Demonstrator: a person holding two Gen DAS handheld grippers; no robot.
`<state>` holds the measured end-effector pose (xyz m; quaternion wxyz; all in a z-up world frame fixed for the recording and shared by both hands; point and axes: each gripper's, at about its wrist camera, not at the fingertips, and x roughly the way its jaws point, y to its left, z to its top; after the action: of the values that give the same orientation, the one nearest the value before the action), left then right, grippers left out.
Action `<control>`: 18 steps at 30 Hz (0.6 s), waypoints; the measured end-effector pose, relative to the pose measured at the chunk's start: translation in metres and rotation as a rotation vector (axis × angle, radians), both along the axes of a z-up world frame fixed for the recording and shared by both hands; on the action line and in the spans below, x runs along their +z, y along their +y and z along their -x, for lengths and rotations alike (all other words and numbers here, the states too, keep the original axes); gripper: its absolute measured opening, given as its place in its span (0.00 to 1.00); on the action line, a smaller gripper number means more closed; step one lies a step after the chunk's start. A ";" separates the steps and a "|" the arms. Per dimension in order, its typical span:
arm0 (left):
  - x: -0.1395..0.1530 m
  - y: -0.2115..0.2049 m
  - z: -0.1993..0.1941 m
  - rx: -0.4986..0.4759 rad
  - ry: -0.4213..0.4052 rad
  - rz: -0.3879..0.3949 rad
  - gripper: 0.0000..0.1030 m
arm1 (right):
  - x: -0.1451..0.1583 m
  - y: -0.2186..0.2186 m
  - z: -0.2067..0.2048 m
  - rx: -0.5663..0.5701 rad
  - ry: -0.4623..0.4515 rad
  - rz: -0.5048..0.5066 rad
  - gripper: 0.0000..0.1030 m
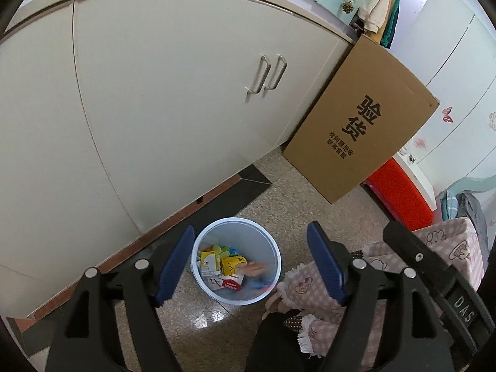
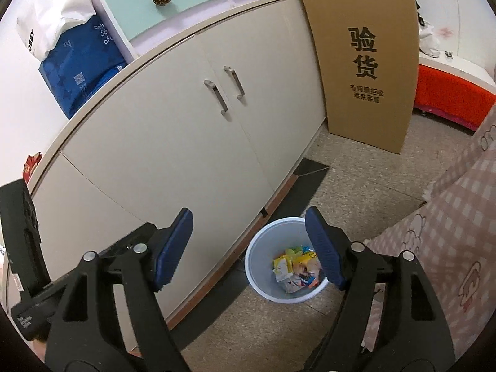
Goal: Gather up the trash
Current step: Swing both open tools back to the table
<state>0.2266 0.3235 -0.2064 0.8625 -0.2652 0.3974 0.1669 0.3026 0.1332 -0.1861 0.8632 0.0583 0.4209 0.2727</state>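
Both grippers hang over a white bin on the speckled floor, pointing down at a slant. The left gripper stands wide with nothing between its blue pads. The right gripper is also wide and empty. The trash, a heap of yellow, white and red wrappers and small cartons, lies in the bottom of the bin; a blurred orange and blue piece shows near the inner wall on the right, seemingly just landing.

What could go wrong: the bin looks light and stands free, so a finger catching its rim on the way out could tip it and spill the heap. The blurred piece might bounce off the wall, though the bin is deep enough that I judge this unlikely. The right gripper's body shows in the left view just beside the left gripper, so a quick swing by either could knock the two together.

For room: a cream cabinet runs close behind the bin, with a dark strip at its base, so there is little space that way. A cardboard box leans on the cabinet's far end, well apart from the bin. A pink checked cloth hangs near on the right side, with fringed pink slippers and a dark trouser leg just beside the bin. The open floor lies toward the box and the red seat beyond it, and straight up is free
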 end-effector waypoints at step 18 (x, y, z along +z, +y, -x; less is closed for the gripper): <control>0.067 -0.083 0.011 -0.142 -0.079 -0.141 0.75 | 0.071 -0.107 0.035 -0.135 -0.092 -0.046 0.74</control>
<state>0.2152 0.2405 -0.1393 0.9037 -0.1813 0.3681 0.1223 0.2672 0.0262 -0.1146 0.8965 0.0937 0.3694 0.2260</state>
